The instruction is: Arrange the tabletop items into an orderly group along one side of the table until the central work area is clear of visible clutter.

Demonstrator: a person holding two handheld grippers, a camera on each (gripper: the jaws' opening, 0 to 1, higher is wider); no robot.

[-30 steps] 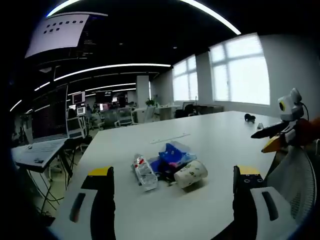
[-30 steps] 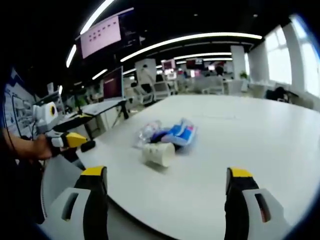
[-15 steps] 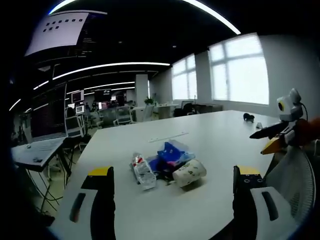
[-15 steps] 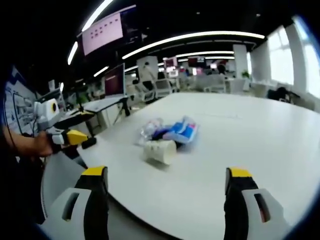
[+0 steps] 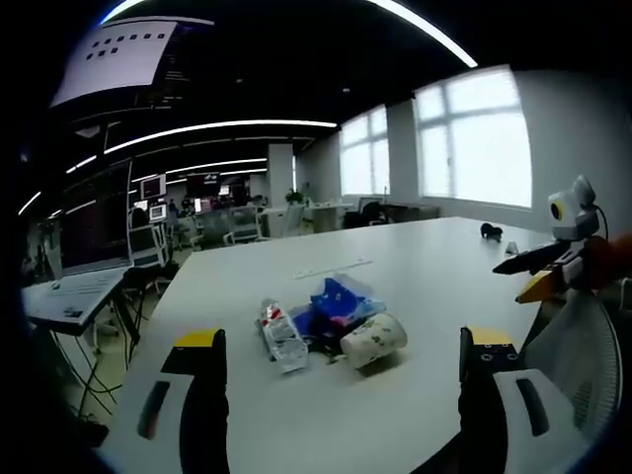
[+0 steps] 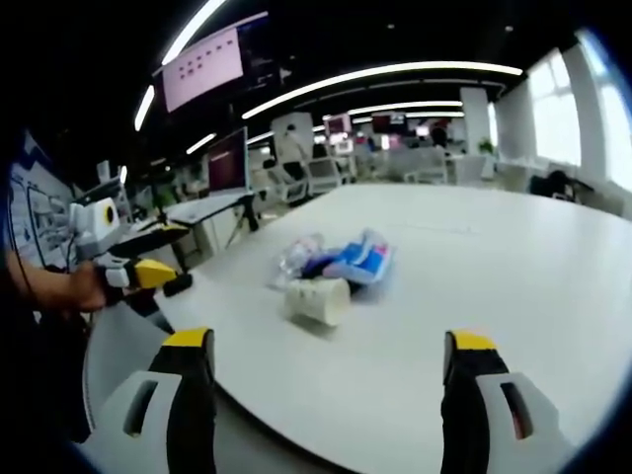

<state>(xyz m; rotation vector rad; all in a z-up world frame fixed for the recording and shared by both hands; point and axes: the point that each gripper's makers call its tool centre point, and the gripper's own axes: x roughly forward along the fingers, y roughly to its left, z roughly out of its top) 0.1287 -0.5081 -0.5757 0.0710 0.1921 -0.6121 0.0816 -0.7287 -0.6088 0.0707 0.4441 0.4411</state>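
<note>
On the white table lies a small pile: a paper cup on its side, a crushed clear plastic bottle with a red label, and a blue snack packet. My left gripper hovers open short of the pile, nothing between its jaws. My right gripper is open too, held off the table's near edge. Each gripper also appears in the other view: the right gripper at the right edge, the left gripper at the left, held by a hand.
A small dark object lies far off on the table. A thin strip lies beyond the pile. A mesh chair back stands at the right. A desk with a laptop stands left of the table, with office desks and chairs behind.
Both views have shifted only slightly; the pile sits in the same place and both grippers stay open.
</note>
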